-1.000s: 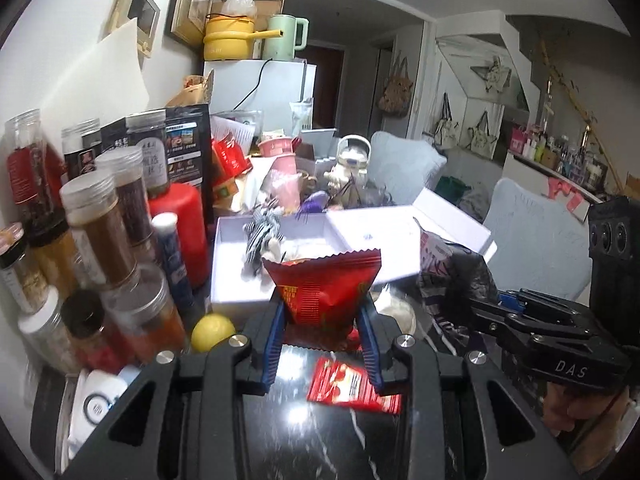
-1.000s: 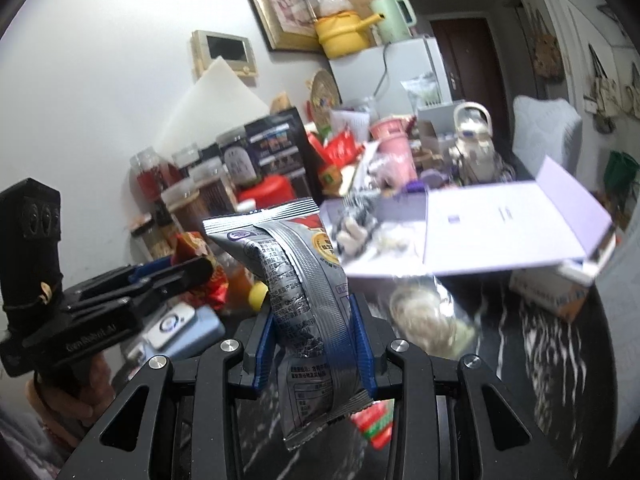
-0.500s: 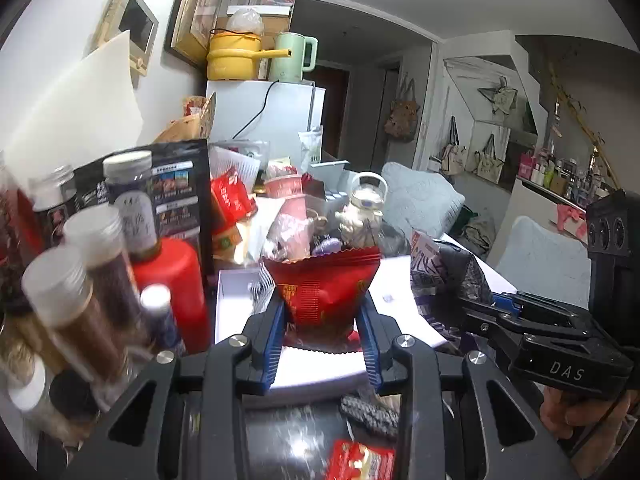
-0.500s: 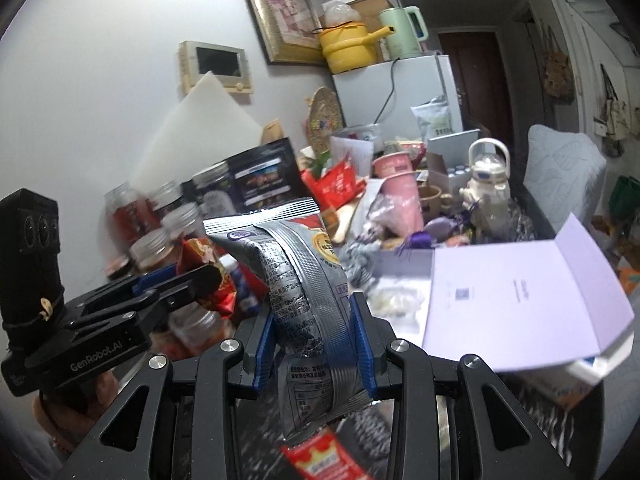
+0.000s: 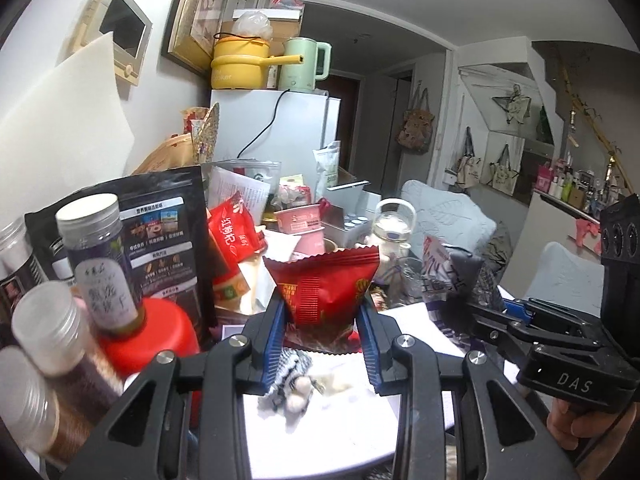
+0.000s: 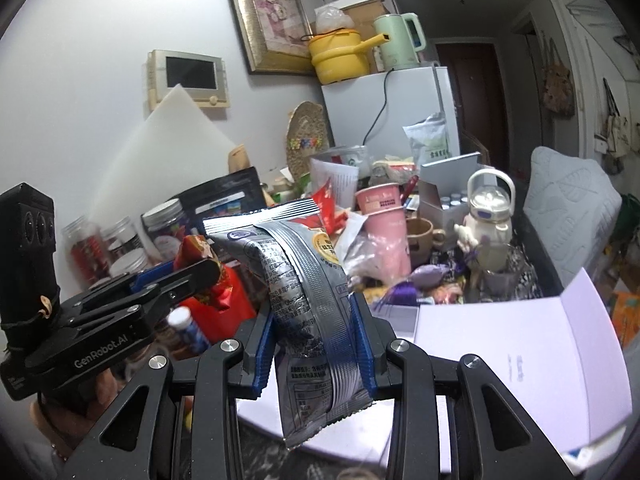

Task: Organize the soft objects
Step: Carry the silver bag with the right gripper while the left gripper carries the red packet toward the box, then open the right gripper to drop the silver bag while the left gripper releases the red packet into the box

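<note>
Snack packets fill both our grippers: the red packet [image 5: 326, 292] stands upright in our left gripper [image 5: 324, 354], its long axis running from 6 to 12 o'clock in the left wrist view and its crimped, zigzag top edge pointing to 12. We have the blue-padded jaws narrowed onto its lower sides, gripping it just above the open white box [image 5: 320, 440], where a striped soft toy [image 5: 290, 380] lies. The packet looks puffed, glossy red with fine ribbing on the front. In our right gripper [image 6: 314, 350] we clamp the silver packet [image 6: 300, 300], also upright but leaning, its long axis running from about 5 to 11 o'clock in the right wrist view, ribbed seal at the top and its bottom end hanging below the pads. It is crinkled foil with small dark print and a back seam facing us. It hangs over the box's near rim, with the pale lid [image 6: 520, 356] spread at 3 o'clock.
</note>
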`<action>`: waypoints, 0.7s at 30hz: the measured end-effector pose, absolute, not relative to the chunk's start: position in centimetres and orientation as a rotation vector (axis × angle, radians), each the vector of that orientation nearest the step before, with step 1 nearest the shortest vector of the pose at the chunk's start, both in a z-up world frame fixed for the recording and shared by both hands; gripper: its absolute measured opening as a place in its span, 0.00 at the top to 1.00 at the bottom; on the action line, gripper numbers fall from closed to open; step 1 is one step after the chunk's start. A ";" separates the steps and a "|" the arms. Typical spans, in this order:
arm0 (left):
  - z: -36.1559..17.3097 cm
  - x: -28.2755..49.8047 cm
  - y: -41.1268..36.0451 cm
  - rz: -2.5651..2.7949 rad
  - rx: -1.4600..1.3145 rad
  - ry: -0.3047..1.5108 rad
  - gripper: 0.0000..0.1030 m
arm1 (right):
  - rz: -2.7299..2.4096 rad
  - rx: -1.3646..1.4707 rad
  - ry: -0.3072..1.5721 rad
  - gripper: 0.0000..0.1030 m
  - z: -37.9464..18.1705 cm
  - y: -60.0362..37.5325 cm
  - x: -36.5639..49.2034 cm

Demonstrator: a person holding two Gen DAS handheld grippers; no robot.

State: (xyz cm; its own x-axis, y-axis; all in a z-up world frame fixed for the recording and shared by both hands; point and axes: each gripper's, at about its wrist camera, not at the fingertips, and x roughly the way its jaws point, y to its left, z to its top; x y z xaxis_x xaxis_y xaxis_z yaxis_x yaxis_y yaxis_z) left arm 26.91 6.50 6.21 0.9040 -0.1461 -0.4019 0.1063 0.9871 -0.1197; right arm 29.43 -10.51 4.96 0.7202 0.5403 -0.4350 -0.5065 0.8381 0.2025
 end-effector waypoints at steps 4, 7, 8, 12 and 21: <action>5.3 29.0 7.3 -0.082 -0.088 0.449 0.67 | 0.576 0.095 0.526 0.67 4.2 -10.3 31.9; 4.2 30.3 7.9 -0.055 -0.080 0.478 0.67 | 0.569 0.072 0.562 0.67 3.3 -9.5 33.6; 3.9 30.7 8.1 -0.056 -0.083 0.486 0.67 | 0.566 0.066 0.574 0.67 2.9 -9.3 34.2; 1.9 32.5 8.3 -0.070 -0.094 0.555 0.67 | 0.563 0.074 0.608 0.67 1.4 -8.7 35.9; -2.1 35.5 7.3 -0.077 -0.066 0.698 0.67 | 0.523 0.052 0.728 0.67 -2.2 -7.7 38.9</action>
State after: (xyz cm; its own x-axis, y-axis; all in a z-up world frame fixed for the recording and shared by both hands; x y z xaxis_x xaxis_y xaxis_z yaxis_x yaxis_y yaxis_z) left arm 35.54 7.27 -2.11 0.7632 -0.0930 -0.6395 0.0488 0.9951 -0.0864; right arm 38.85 -7.71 -2.23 0.6246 0.4734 -0.6211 -0.4381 0.8708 0.2232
